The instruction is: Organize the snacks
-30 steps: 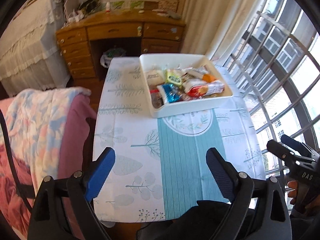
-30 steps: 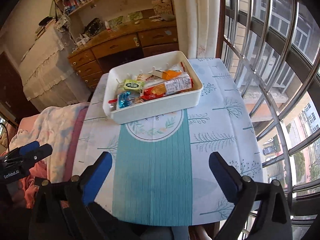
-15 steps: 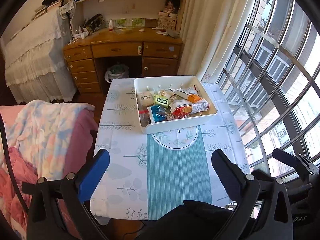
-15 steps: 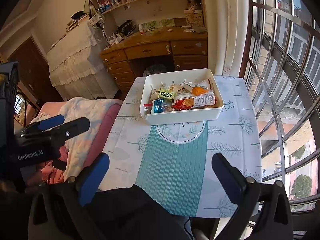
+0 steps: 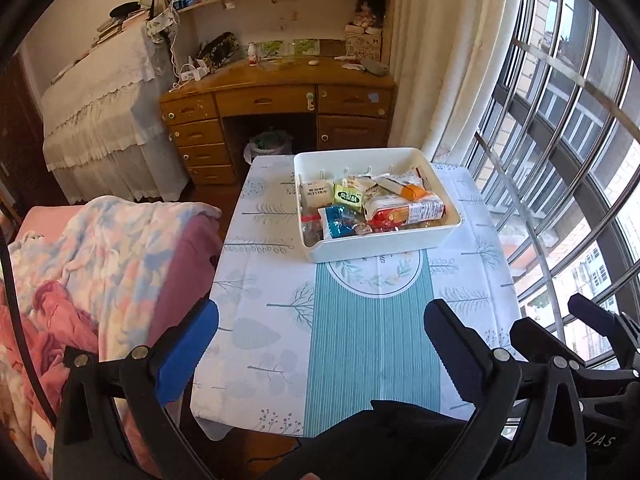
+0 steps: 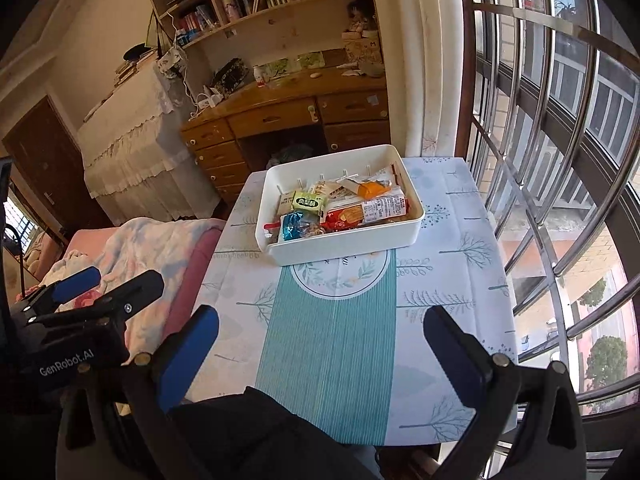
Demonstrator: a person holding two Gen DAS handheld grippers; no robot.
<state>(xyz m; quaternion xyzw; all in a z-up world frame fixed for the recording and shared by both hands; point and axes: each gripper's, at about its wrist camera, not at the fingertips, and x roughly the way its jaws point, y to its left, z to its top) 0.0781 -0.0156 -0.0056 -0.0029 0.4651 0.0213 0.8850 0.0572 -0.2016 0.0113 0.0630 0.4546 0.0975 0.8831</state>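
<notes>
- The left tongs [image 5: 320, 344] hung released over the near edge of the desk [image 5: 272, 296], a small surface under a white cloth printed with trees and a teal striped runner; their blue-padded fingers [image 5: 188, 344] stood wide apart and held nothing.
- The right tongs [image 6: 320, 344] were likewise spread and empty, well back from the work.
- The white rectangular plastic bin [image 5: 384, 244] sat toward the far end of the desk, on the runner's round emblem, probably so both tongs could reach it.
- The snacks [image 5: 372, 208] lay heaped inside it: a red-and-white wrapped biscuit pack [image 6: 368, 210], a blue foil packet [image 5: 338, 220], a green-labelled sachet [image 6: 310, 202] and an orange pouch [image 6: 372, 190].
- No snack lay outside on the cloth, so the sorting looked finished or nearly so.
- A flowered quilt [image 5: 108, 248] lay beside the desk's left edge.
</notes>
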